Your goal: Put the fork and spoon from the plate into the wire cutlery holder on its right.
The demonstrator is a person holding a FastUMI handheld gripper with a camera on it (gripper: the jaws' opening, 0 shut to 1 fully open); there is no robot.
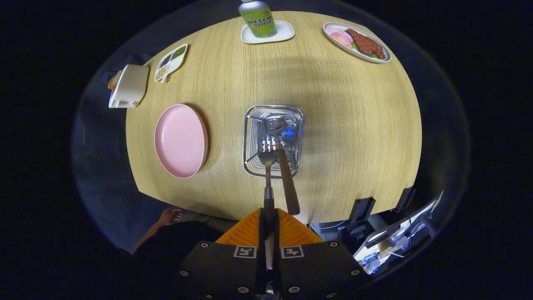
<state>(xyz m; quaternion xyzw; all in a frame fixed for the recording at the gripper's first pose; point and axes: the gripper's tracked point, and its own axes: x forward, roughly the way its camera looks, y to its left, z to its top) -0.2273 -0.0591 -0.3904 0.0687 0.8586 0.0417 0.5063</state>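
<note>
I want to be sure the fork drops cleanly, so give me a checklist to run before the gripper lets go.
1. Gripper shut on the fork handle: ok.
2. Fork head over the wire cutlery holder, not over the table: ok.
3. Spoon already in the holder, handle leaning out over its near rim: ok.
4. Pink plate emptied of cutlery: ok.
5. Fork tines already touching the holder's bottom: cannot tell.
6. Fork clear of the spoon's handle: cannot tell, they sit close together.

You work over a light wood-grain table (pixel 333 125) with rounded corners, evenly lit from above. Dark floor (pixel 104 187) surrounds it. A monitor (pixel 399 233) stands just beside the table's near edge.
</note>
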